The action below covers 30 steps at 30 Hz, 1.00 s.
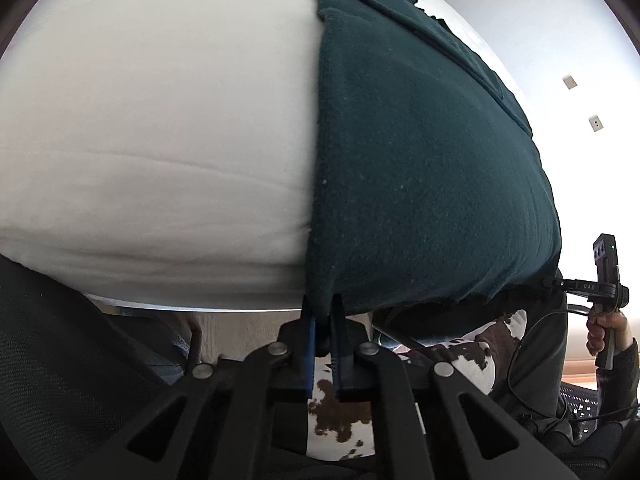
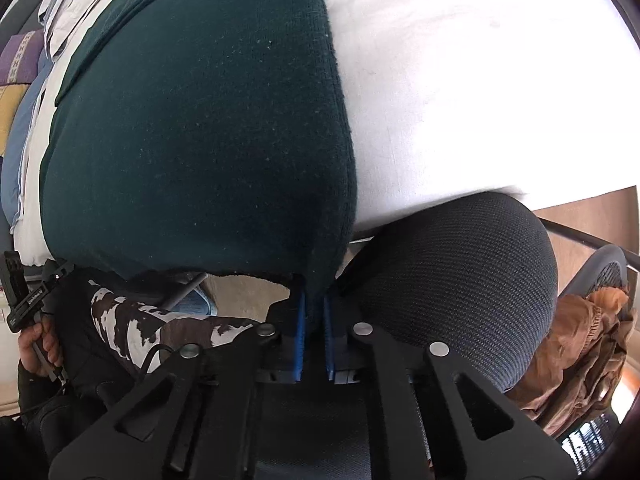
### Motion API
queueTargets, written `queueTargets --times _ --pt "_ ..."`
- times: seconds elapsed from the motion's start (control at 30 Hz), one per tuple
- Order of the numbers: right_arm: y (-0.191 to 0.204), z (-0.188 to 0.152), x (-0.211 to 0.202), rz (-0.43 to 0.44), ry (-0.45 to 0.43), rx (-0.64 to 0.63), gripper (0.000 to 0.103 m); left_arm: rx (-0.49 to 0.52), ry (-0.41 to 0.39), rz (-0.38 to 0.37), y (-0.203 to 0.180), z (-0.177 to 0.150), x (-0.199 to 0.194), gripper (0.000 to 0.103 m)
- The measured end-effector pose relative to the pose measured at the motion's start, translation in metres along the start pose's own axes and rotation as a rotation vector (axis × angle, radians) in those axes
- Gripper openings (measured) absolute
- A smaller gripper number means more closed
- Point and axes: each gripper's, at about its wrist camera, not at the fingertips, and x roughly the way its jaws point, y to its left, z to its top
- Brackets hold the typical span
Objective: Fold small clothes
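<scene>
a dark green knit garment (image 1: 420,168) lies flat on a white padded surface (image 1: 152,128), its near hem hanging just over that surface's front edge. the cloth is fuzzy, flecked with pale lint, with a raw, slightly ragged hem.

the left gripper (image 1: 322,320) has its two blue ribbed pads (image 1: 308,344) pinched narrow on the garment's near left corner, a small fold of green fabric caught between them. the right gripper (image 2: 314,312) is likewise closed tight on the garment's near right corner, green cloth bunched between its blue pads (image 2: 299,344). both grippers have black angular frames with round silver rivets.

below the garment's hem, the person's legs (image 1: 340,412) show in cow-print fabric, brown blotches on white. beside the garment's right corner sits a rounded black mesh chair part (image 2: 460,280), and past it a crumpled rust-orange cloth (image 2: 580,352). beyond the garment's far left side, in the right wrist view, lie pale folded fabrics (image 2: 76,12) and a blue one.
</scene>
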Motion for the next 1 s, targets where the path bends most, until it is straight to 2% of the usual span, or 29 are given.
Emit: queueTargets --times 0.17,0.3,0.43,0.63,0.8,1.0 --pt "-0.016 -0.005 -0.029 0.053 -0.042 0.009 0.005 0.049 -0.006 -0.052 -0.012 -0.002 -0.019 0.006" --pt "-0.036 -0.002 -0.059 0.163 -0.091 0.031 0.005 0.026 -0.058 -0.171 -0.014 0.003 -0.048 0.006" --pt "-0.048 0.007 -0.099 0.287 -0.179 0.044 0.005 -0.026 -0.141 -0.293 -0.014 0.016 -0.072 0.006" --pt "-0.051 0.023 -0.139 0.433 -0.303 0.077 0.005 -0.102 -0.243 -0.454 -0.012 0.04 -0.099 0.006" --pt "-0.051 0.046 -0.166 0.528 -0.397 0.098 0.005 -0.135 -0.305 -0.504 -0.012 0.06 -0.108 0.006" --pt "-0.034 0.072 -0.187 0.575 -0.474 0.092 0.005 -0.17 -0.358 -0.54 -0.011 0.076 -0.114 0.006"
